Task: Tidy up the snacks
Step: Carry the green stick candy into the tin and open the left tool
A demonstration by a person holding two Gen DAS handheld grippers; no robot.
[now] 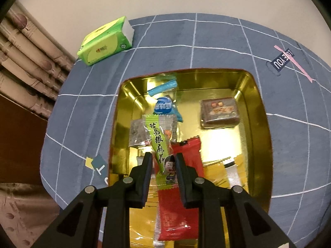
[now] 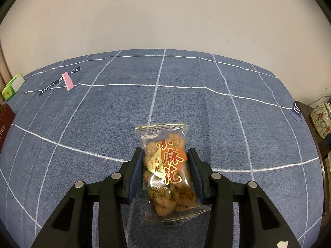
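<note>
While the left tongs (image 1: 163,161) are held above the gold tin (image 1: 260,107), a green-striped snack packet (image 1: 160,142) is seen between their two fingers; the fingers stand close on either side of the packet's lower end, and it appears pinched there, hanging over the tin's interior.

Contents of the gold tin, as recorded from the left wrist view:
- a blue-wrapped sweet (image 1: 164,106) toward the far side, partly behind the green-striped snack packet;
- a brown rectangular block (image 1: 219,113) in the far right part of the tin, apart from the other items;
- a clear packet with grey print (image 1: 136,132) against the left wall;
- a red packet (image 1: 187,161) near the middle, overlapped by the green-striped snack packet;
- a second red packet (image 1: 175,215) at the near side, below the tongs;
- yellow wrappers (image 1: 217,171) in the near right part; their number cannot be told.

The tin rests on the blue checked cloth (image 1: 165,47) covering the bench. A green tissue pack (image 1: 105,41) lies on the cloth beyond the tin's far left corner.

From the right wrist view, the right tongs (image 2: 165,161) are closed on a clear bag of fried dough twists (image 2: 168,171), gripped at both sides at mid-height. The bag is over bare cloth; whether it touches the cloth cannot be told.
</note>
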